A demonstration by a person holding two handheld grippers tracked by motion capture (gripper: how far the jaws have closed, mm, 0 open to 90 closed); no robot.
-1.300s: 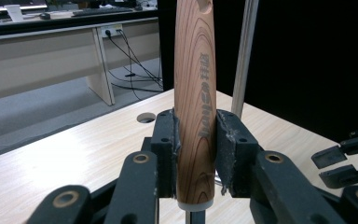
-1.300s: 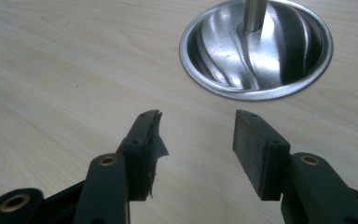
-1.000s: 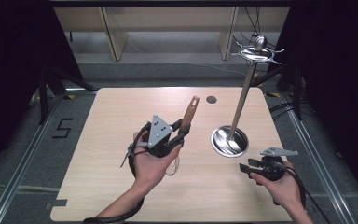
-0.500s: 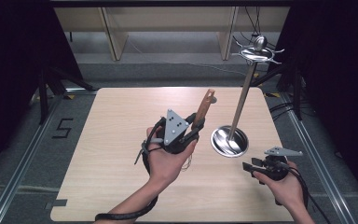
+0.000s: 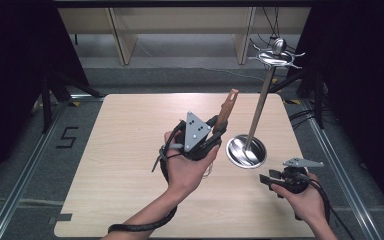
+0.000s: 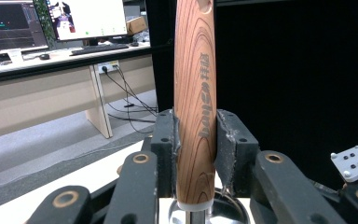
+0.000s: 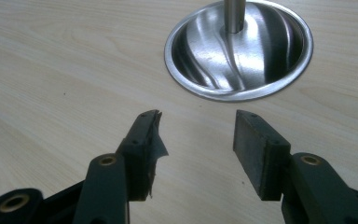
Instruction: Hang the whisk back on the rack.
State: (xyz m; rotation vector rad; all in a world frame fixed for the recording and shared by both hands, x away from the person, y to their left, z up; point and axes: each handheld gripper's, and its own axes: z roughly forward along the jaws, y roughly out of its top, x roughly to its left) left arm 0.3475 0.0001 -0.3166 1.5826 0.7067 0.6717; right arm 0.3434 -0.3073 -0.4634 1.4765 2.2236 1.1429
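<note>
table (image 5: 130,200): pale wood top, bearing the stand; bare across the near and left parts, leaving room to work.
stand (image 5: 260,102): tall steel rod rising from a round dished base (image 7: 238,49) on the right half of the table, topped by a ring of hooks (image 5: 275,54); judged a hanging rack for utensils, upright so handles can dangle free of the surface.
left gripper (image 5: 211,131): raised off the table just left of the rod, jaws clamped on the wooden handle; pads pressing both flat sides low down, near the metal collar, probably so the long upper end stays free to reach the hooks.
right gripper (image 7: 196,133): low over the table near the base, jaws apart, nothing between them; aimed at the dished base, seemingly parked ready to steady it.
wooden handle (image 6: 195,93): held upright and slightly tilted, striped grain, dark lettering down its side, a hole at the very top, cropped by the frame edge; in the high view its tip (image 5: 228,102) points up and away, beside the rod but apart from it, well below the hooks.
utensil head: below the jaws, hidden; kind not tellable.
step judged: carrying the utensil toward the rack top; hole in the handle end likely meant for a hook.
risk judged: knocking the thin rod while lifting.
</note>
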